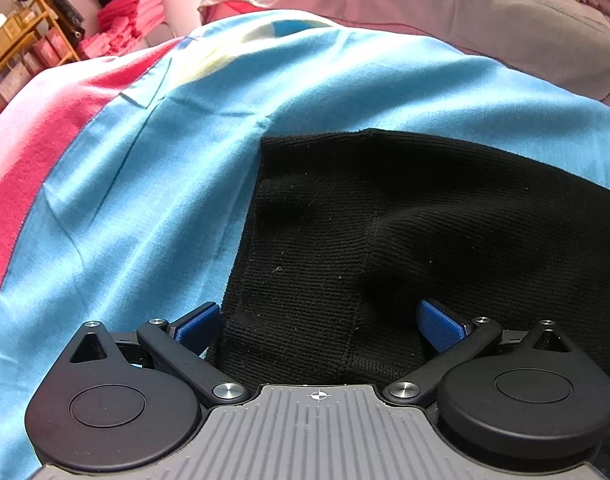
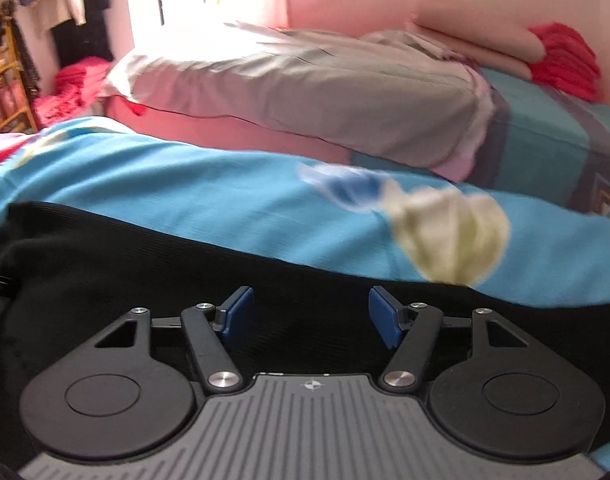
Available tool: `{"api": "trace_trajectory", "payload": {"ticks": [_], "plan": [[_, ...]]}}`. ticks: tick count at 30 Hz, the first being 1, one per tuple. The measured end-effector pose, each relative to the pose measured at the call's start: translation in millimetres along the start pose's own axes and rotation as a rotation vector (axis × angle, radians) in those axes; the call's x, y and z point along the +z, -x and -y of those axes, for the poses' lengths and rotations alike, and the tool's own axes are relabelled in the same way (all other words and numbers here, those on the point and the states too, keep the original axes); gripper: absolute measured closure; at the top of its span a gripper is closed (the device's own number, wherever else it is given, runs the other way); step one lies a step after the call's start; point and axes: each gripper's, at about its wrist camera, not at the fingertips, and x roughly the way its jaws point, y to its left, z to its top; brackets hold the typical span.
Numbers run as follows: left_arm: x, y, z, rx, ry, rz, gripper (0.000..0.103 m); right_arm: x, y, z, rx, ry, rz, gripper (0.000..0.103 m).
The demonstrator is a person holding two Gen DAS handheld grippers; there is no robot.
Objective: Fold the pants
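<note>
A: Black ribbed-knit pants (image 1: 405,232) are lying on the bed's light blue printed sheet (image 1: 153,184), bunched, with a stitched seam running down the middle fold.

B: Left tongs (image 1: 319,326)?

A: Spread wide, blue textured pads straddling a hem edge of the knit. Nothing is being pinched. Looks like they're lining up for a grab at the hem, my guess.

B: Right tongs (image 2: 309,318)?

A: Also spread, hovering low over the dark cloth, pads apart, gripping nothing.

B: Fabric behaviour?

A: Soft, stretchy rib, sagging into hollows. Probably going to slump unless both edges are lifted together.

B: Anything nearby?

A: A pale yellow and blue patch (image 2: 425,216) is showing on the sheet past the pants, blurred, can't tell whether print or cloth. A grey folded quilt (image 2: 325,96) is sitting further back.
</note>
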Motion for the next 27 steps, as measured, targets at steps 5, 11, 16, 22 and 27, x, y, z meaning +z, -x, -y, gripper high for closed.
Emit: {"api": "trace_trajectory", "payload": {"ticks": [5, 11, 16, 22, 27], "plan": [[0, 0, 1, 0.002, -0.003, 0.001, 0.0, -11, -3, 39, -0.006, -0.061, -0.017, 0.044], [0, 0, 2, 0.008, -0.007, 0.001, 0.0, -12, 2, 64, -0.04, -0.155, -0.012, 0.046], [0, 1, 4, 0.018, -0.015, 0.004, 0.0, -13, 7, 51, -0.056, -0.052, 0.014, 0.04], [0, 2, 6, 0.031, -0.018, 0.006, 0.0, -16, 10, 74, -0.031, -0.051, 0.002, 0.052], [1, 3, 9, 0.044, -0.024, 0.003, 0.0, -18, 21, 105, -0.124, -0.134, 0.005, 0.034]]}}
